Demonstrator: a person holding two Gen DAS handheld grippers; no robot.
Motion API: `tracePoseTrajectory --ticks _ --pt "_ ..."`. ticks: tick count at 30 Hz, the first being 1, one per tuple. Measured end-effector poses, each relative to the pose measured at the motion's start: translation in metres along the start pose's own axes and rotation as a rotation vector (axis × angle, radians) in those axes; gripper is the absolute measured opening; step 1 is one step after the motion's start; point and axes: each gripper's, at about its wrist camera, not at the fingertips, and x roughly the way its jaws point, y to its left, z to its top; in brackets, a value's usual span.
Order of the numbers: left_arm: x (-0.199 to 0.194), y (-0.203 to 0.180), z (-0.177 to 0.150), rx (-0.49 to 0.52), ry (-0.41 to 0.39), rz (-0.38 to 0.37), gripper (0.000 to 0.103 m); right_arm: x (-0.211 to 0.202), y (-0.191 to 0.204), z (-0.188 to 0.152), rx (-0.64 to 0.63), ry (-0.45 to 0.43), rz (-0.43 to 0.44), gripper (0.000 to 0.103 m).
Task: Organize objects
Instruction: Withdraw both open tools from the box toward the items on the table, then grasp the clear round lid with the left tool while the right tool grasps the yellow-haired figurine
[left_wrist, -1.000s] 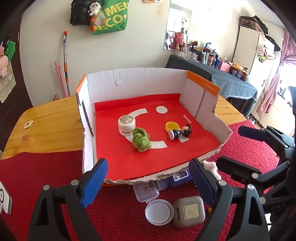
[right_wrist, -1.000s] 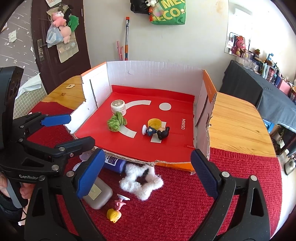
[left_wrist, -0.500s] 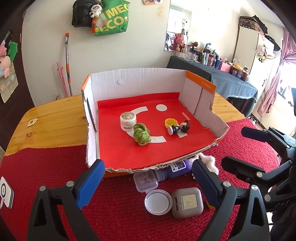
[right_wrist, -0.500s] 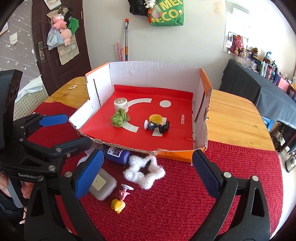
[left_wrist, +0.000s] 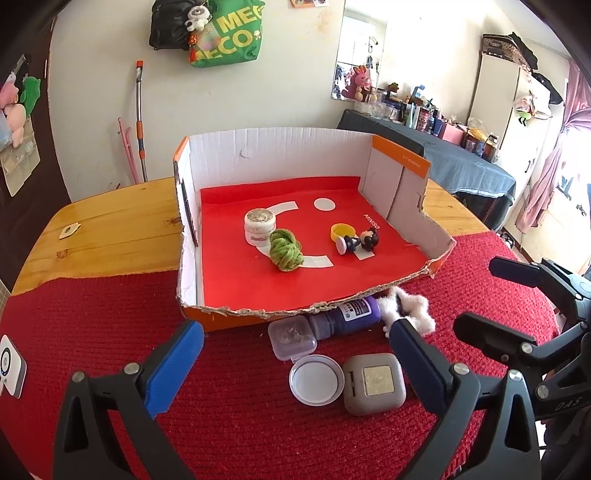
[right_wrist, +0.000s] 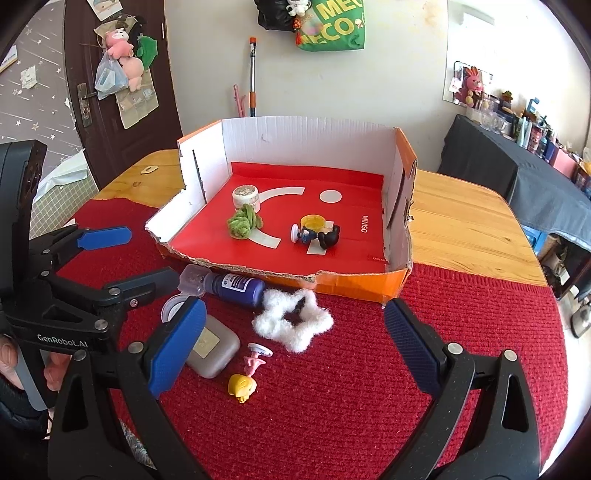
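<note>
Left gripper (left_wrist: 295, 363) opening wide, nothing between its jaws; right gripper (right_wrist: 293, 341) wide too, empty. Both hover at the mat's near edge over the unsorted bottle (right_wrist: 236, 287), star (right_wrist: 293, 320) and case (left_wrist: 372, 384), piled against the box's (left_wrist: 402, 173) torn front wall, likely next in.

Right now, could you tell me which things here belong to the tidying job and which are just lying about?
For the job:
cardboard box
purple bottle
white fluffy star
grey case
yellow figurine
round lid

Lying about:
green bag
mop handle
plush toys on door
</note>
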Motion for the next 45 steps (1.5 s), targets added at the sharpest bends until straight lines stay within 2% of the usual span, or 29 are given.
tracePoseTrajectory --ticks 13,20,22,24,26,28,31,38,40,45 --pt "0.003 0.002 -0.016 -0.016 0.033 0.0 0.103 0.0 0.002 -0.015 0.007 0.02 0.001 0.099" --pt "0.003 -0.003 -0.027 -0.013 0.043 -0.024 0.102 0.004 0.003 -0.026 0.007 0.044 0.002 0.099" --pt "0.003 -0.004 -0.03 -0.01 0.047 -0.029 0.098 0.006 0.004 -0.03 0.004 0.049 0.0 0.099" --pt "0.005 -0.004 -0.032 -0.013 0.057 -0.038 0.088 0.006 0.004 -0.033 -0.001 0.048 -0.001 0.098" --pt "0.007 -0.003 -0.034 -0.021 0.069 -0.05 0.081 0.005 0.004 -0.035 0.001 0.049 0.005 0.094" --pt "0.008 -0.001 -0.036 -0.025 0.076 -0.052 0.075 0.006 0.004 -0.037 0.003 0.057 0.016 0.076" --pt "0.009 0.001 -0.039 -0.033 0.084 -0.057 0.067 0.008 0.005 -0.041 0.009 0.072 0.032 0.064" --pt "0.011 0.004 -0.046 -0.033 0.103 -0.067 0.059 0.017 0.014 -0.054 0.009 0.112 0.064 0.056" --pt "0.013 0.004 -0.048 -0.031 0.108 -0.07 0.058 0.02 0.017 -0.056 0.011 0.119 0.073 0.051" --pt "0.014 0.006 -0.05 -0.035 0.105 -0.08 0.058 0.026 0.022 -0.061 0.011 0.138 0.083 0.047"
